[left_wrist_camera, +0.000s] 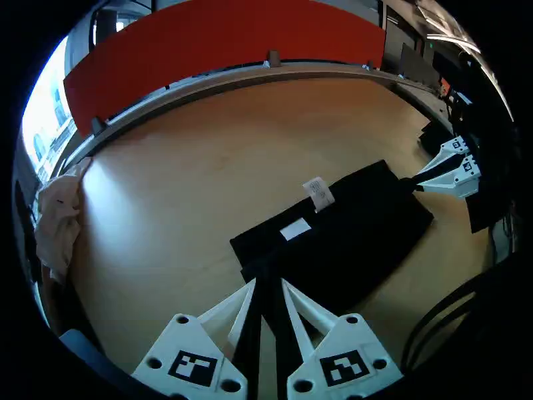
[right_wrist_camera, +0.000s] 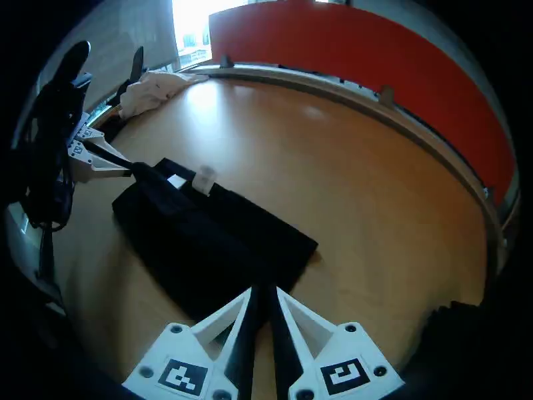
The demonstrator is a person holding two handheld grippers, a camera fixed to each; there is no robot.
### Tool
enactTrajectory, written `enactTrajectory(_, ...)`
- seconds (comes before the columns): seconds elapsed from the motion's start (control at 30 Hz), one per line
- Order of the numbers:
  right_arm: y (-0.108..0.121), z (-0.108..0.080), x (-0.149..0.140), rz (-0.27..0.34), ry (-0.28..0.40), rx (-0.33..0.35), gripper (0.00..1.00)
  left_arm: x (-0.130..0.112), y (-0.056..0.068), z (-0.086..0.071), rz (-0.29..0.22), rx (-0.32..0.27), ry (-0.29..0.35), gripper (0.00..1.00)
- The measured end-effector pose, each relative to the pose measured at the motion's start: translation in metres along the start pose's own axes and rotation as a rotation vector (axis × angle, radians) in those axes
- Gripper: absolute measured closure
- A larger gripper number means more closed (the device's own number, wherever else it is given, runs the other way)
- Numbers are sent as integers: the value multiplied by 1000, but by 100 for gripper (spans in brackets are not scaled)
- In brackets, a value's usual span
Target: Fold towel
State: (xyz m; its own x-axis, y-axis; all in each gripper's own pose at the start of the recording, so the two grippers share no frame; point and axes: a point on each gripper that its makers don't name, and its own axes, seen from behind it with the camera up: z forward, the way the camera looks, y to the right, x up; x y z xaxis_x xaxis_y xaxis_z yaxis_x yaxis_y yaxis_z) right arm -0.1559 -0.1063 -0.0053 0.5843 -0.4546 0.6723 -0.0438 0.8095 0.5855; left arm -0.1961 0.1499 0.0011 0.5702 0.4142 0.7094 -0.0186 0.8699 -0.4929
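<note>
Tabletop (left_wrist_camera: 166,200) is carrying towel (left_wrist_camera: 360,227), long axis running between left gripper (left_wrist_camera: 270,283) and right gripper (right_wrist_camera: 263,290), each clamping one end.

Daylight floods from a blown-out window (right_wrist_camera: 192,23), laying a pale sheen on the wooden counter (right_wrist_camera: 346,173) near it; the side away from it is dimmer. The black towel (right_wrist_camera: 220,233) swallows detail, folds barely readable. Fisheye bending curves the counter's rim, and edges go soft
</note>
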Motion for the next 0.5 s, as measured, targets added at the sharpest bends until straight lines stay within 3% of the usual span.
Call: enactTrajectory(0.5, 8, 11, -1, -35, -27, -29, 78, 2, -8, 10, 12, 21, -7, 73)
